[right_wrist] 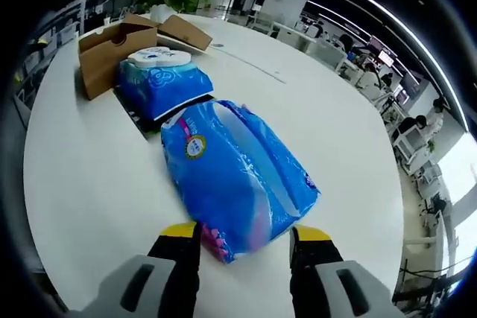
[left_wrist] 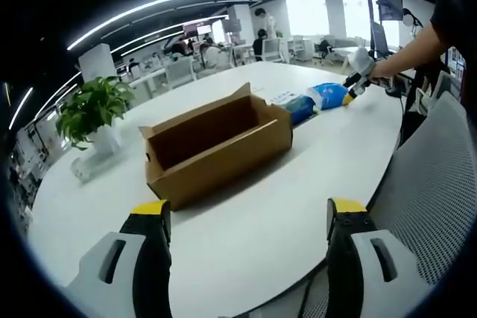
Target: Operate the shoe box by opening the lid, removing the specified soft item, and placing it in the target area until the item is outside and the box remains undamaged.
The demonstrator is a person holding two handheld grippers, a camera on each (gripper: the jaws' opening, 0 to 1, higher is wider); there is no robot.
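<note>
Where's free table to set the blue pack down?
Bare white table between the open brown cardboard box and the left claw. Crowded beyond the box: blue plastic soft pack abuts a smaller blue wipes pack.

Left gripper view faces the shoe box (left_wrist: 216, 147) from afar — right gripper view looks back, closer

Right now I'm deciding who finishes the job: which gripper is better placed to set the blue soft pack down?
Right. The right gripper has the blue soft pack between its jaws; the left gripper hangs open near the cardboard box.
</note>
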